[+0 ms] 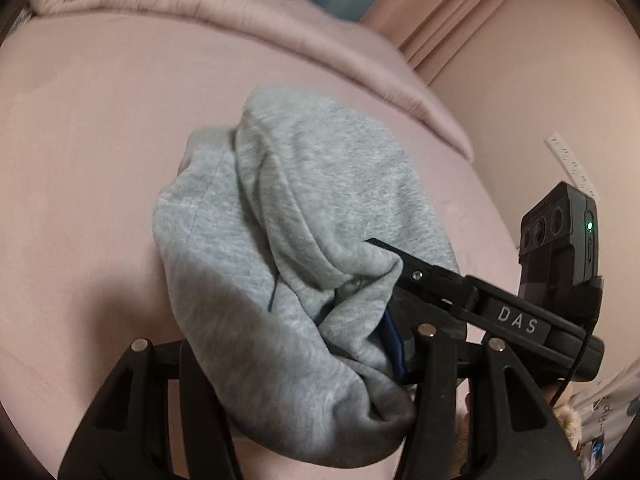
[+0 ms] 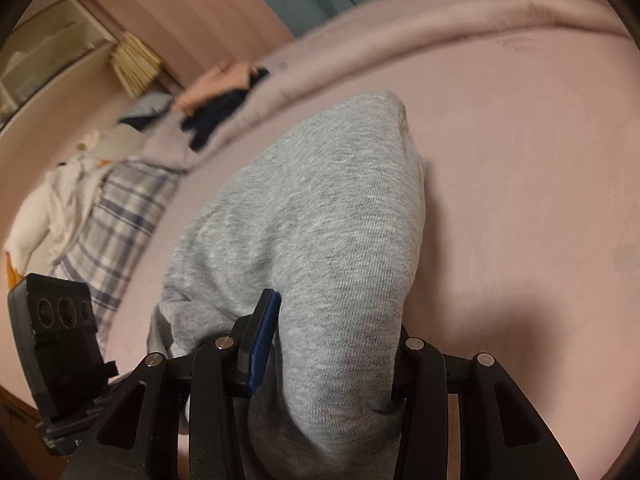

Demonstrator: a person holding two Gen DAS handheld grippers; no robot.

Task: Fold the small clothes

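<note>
A small grey sweatshirt-knit garment (image 1: 304,216) hangs bunched over the pink bed sheet (image 1: 88,168). My left gripper (image 1: 320,392) is shut on its near edge; the cloth drapes over the fingers and hides them. My right gripper (image 1: 384,276) comes in from the right and pinches the same bunched edge. In the right wrist view the garment (image 2: 320,216) fills the middle and my right gripper (image 2: 324,364) is shut on it, one blue-padded finger (image 2: 262,340) showing at its left. The left gripper's body (image 2: 52,340) shows at lower left.
A folded pink duvet (image 1: 248,20) runs along the far side of the bed. A pile of other clothes, plaid (image 2: 120,216), white (image 2: 52,208) and dark (image 2: 216,116), lies at the bed's left end. A pink wall (image 1: 540,80) stands to the right.
</note>
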